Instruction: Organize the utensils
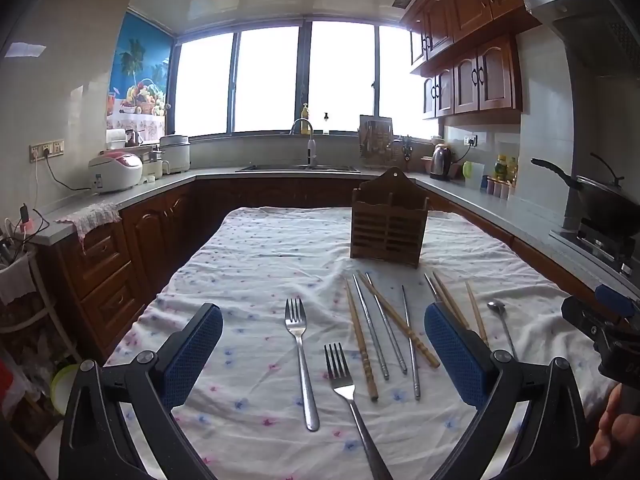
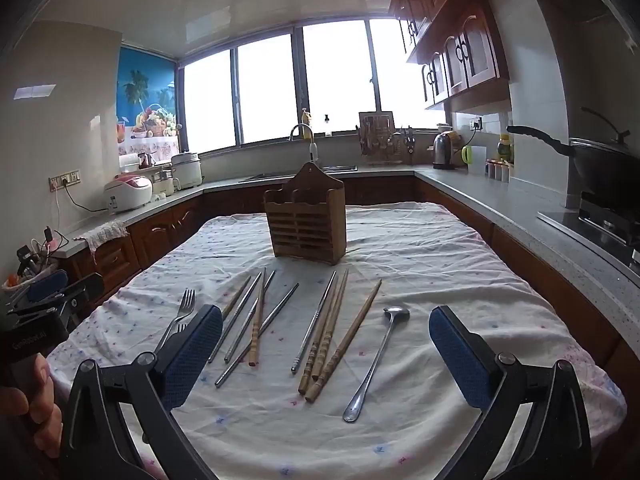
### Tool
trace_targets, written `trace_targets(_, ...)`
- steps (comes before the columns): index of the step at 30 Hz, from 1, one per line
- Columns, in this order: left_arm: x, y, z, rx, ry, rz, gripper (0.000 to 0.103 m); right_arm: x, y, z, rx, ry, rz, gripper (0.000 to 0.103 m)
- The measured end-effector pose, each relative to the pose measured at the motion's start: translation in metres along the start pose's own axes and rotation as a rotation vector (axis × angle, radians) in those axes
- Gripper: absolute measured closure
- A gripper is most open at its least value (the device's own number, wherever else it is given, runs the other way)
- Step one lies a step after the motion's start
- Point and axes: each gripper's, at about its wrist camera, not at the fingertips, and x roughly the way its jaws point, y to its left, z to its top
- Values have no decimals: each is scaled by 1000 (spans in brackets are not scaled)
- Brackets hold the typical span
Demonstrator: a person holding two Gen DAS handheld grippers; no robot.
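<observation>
Holding my left gripper (image 1: 323,344) and my right gripper (image 2: 326,344) low at the bottom of each frame, both with blue pads spread wide and nothing between them.

Item: table under a white flowered cloth (image 1: 260,264), filling the lower half of both views.

Item: wooden utensil holder (image 1: 389,226), upright, slatted front, at centre right of the left view and just left of centre in the right view; nothing visible in its compartments.

Item: two steel forks (image 1: 299,344), lying side by side, lower centre of the left view, tines toward the holder.

Item: wooden and steel chopsticks (image 2: 324,344), loose and partly crossing, spread in front of the holder.

Item: steel spoon (image 2: 378,356), lying alone, right of the chopsticks, bowl toward the holder.

Item: my hand (image 2: 28,400), lower left edge of the right view.
</observation>
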Motion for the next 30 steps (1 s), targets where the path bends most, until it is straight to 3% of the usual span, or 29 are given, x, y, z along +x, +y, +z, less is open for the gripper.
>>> trace_targets(30,2,2,3,-3,10,-6,1,3,0,2,20,16,20,0)
